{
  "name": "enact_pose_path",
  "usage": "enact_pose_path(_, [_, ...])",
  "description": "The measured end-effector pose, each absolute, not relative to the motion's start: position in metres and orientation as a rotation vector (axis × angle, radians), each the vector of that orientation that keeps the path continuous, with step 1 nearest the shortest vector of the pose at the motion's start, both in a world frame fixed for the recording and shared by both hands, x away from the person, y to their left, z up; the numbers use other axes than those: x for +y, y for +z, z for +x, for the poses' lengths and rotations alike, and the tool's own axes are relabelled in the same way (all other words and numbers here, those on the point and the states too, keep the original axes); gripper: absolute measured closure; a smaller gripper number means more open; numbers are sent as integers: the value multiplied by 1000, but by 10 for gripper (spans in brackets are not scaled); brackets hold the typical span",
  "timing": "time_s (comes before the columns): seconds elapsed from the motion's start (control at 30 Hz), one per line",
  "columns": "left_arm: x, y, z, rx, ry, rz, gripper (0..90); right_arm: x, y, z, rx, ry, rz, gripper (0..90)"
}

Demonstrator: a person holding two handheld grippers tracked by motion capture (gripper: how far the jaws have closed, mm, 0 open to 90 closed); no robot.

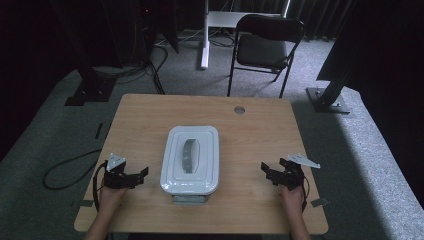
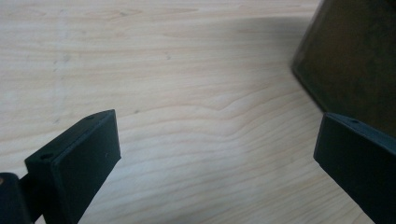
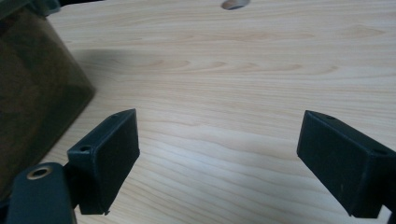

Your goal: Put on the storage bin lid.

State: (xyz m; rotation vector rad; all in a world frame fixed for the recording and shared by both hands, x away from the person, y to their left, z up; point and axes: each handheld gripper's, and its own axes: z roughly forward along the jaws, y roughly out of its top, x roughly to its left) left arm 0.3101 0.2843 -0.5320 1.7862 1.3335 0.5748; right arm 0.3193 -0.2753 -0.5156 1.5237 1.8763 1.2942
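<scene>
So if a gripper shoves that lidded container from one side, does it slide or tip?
The lidded container looks low and broad on the wooden table, so it would probably slide rather than tip. Its walls look rigid. The white lid might shift if it sits loose; the latch state cannot be told.

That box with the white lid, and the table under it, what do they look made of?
The box lid looks like glossy white plastic: smooth, moulded, with a recessed handle. The box wall appears to be dark, tinted, see-through plastic. The table shows pale wood grain with a matte finish, whether solid wood or laminate is unclear.
</scene>
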Motion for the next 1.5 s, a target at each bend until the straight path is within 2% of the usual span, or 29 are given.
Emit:
enact_pose_path(0.27, [299, -535, 304, 1380, 600, 1775, 12, -303, -524, 311, 1840, 1215, 1570, 123])
enact_pose_path(0.73, [321, -552, 305, 1569, 580, 1808, 12, -345, -552, 303, 1775, 1016, 1701, 123])
enact_pose_path(1.0, [325, -553, 303, 1622, 599, 1831, 12, -341, -557, 302, 1799, 933, 1719, 123])
enact_pose_path(1.5, [322, -556, 301, 1604, 670, 1891, 13, -328, -561, 304, 1815, 811, 1678, 121])
